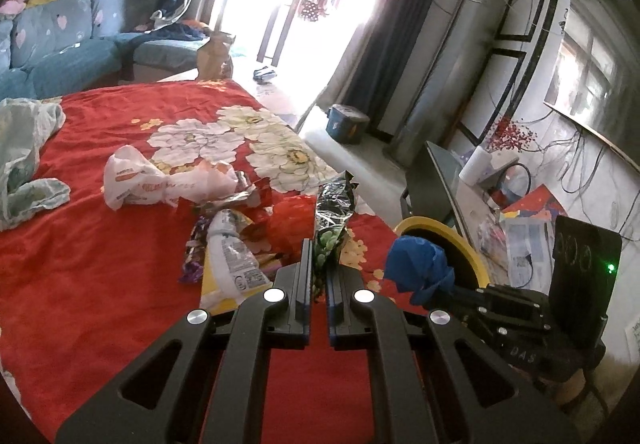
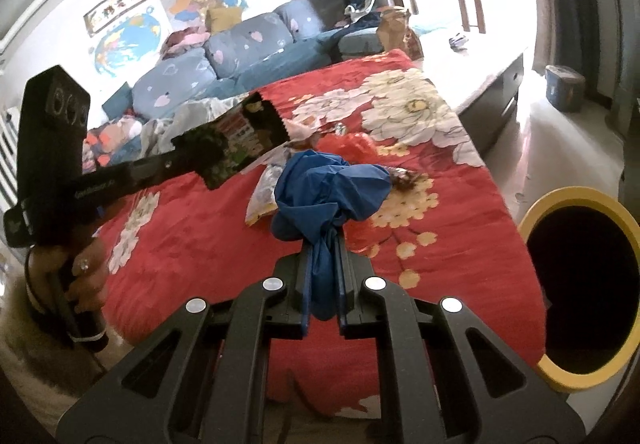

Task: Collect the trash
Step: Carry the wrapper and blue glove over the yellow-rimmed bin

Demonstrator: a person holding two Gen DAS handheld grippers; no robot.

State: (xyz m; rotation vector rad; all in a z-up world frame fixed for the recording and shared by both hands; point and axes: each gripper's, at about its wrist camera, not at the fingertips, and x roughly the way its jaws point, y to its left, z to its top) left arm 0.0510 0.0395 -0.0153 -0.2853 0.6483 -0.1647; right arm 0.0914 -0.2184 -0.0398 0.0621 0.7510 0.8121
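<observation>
Both grippers are loaded right now, so I'm at the carry-to-bin step. Going big to small: the red floral bedspread (image 1: pixel 100 284) takes up most of the view, and the yellow-rimmed trash bin (image 2: pixel 576 200) sits on the floor just off its edge, on my right. A pile of trash is left in the middle of the bed, including a white crumpled plastic bag (image 1: pixel 160 180) and a white wrapper (image 1: pixel 232 256).

My right gripper (image 2: pixel 324 244) is clamped tight on a bunched-up blue plastic bag (image 2: pixel 332 184), which hangs over the bed, near the bin but not over the opening yet. My left gripper (image 1: pixel 319 264) is pinched down on a dark green snack wrapper (image 1: pixel 334 212), lifted clear of the pile.

Next, I reckon, I swing the right one across until the blue bag hangs over the dark opening, then let go. Left follows with the wrapper. Floppy stuff, so it could snag on the rim.
</observation>
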